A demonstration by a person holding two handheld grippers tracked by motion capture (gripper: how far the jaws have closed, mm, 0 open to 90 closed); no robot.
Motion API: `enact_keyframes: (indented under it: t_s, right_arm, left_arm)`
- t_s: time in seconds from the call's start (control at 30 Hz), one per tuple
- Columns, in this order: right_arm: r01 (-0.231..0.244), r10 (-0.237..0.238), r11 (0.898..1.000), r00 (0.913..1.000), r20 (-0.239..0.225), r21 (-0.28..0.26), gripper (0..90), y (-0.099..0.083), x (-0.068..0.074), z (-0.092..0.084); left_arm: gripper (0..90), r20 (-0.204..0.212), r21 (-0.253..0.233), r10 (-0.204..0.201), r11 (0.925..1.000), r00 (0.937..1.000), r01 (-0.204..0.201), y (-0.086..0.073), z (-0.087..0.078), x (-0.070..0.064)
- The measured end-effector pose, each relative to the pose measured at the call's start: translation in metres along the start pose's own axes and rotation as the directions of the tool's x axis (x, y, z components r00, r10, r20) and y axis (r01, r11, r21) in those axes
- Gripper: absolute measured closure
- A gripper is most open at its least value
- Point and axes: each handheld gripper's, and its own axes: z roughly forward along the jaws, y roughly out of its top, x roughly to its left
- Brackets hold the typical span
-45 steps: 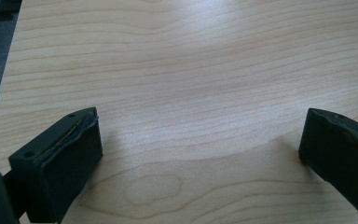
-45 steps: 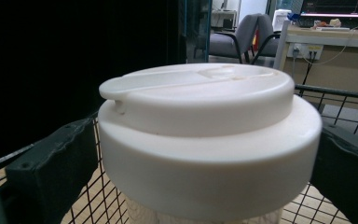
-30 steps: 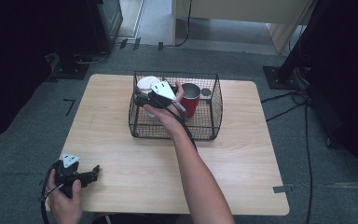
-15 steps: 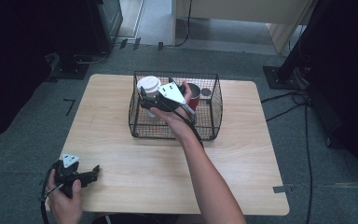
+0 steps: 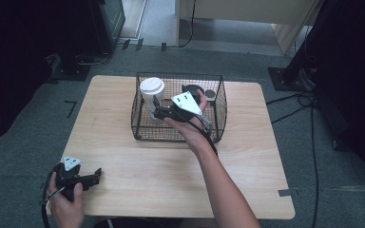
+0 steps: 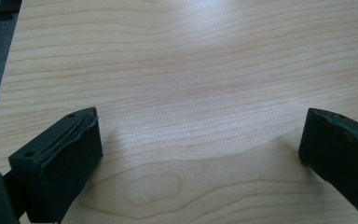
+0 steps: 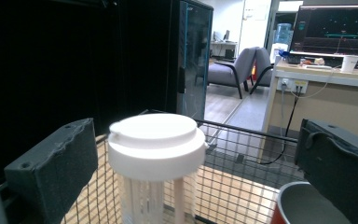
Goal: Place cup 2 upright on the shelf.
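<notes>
Hovering in our wire basket point(image 5: 218, 102), right gripper point(image 5: 153, 110) gapes around the white-lidded cup point(image 5: 151, 90); left gripper point(image 5: 94, 176) open over table point(image 5: 247, 156)

We see a light wood table point(image 5: 138, 171) on grey carpet floor point(image 5: 24, 142), cables point(image 5: 290, 102) trailing right. Beyond: dark glass-door cabinet point(image 7: 193, 56), grey armchair point(image 7: 235, 70), desk point(image 7: 335, 88) with monitor point(image 7: 338, 28), bright office behind.

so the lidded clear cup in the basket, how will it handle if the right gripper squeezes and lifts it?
The cup looks like thin clear plastic, so its wall will probably flex under a hard squeeze. No liquid is visible through it, so it is likely light. It is tall and narrow under a wide white lid, so a sideways nudge from the right gripper could tip it.
</notes>
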Motion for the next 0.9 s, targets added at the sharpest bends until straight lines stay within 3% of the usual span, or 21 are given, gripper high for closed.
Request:
enact_keyframes:
  t_s: [0.9]
  right_arm:
    - [0.005, -0.005, 1.0, 0.9989, 0.047, -0.004, 0.0, -0.013, -0.038, -0.06]
  left_arm:
    - [0.0, 0.0, -0.001, 0.001, 1.0, 1.0, -0.001, 0.0, 0.0, 0.0]
